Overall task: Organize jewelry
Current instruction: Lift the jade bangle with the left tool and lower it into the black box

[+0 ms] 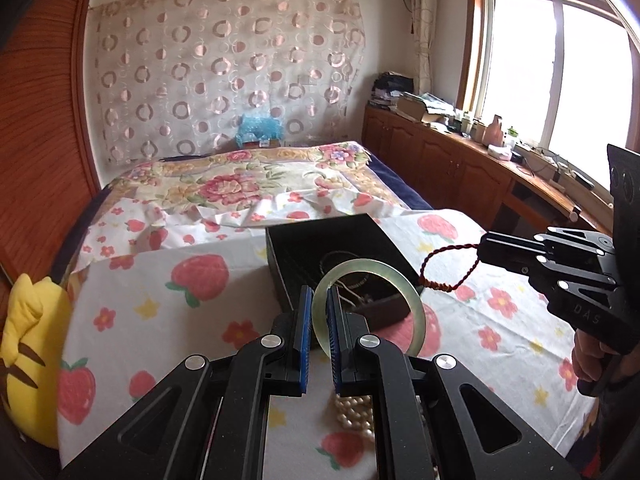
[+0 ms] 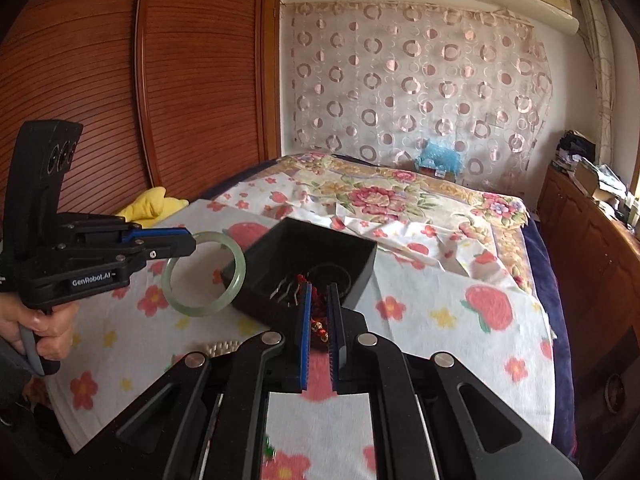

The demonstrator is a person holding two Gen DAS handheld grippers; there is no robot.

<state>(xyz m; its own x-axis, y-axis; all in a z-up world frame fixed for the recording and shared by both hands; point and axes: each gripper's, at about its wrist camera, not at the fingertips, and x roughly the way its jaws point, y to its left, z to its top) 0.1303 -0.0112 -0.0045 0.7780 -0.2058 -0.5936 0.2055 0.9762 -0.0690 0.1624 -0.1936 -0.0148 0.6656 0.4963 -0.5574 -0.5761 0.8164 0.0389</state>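
Your left hand-held gripper (image 1: 319,312) pinches the jade bangle (image 1: 370,304) by its rim, above the black box (image 1: 320,236): rigid, slick, brittle. Your right hand-held gripper (image 2: 319,308) clamps the limp red cord bracelet (image 1: 448,268).

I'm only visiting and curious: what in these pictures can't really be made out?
- Contents of the open black box: dark inside, and partly behind the right gripper in the right wrist view.
- Cream bead strand: mostly hidden under the left gripper in the left wrist view.
- Red braided cord bracelet: one end hidden between the right jaws.
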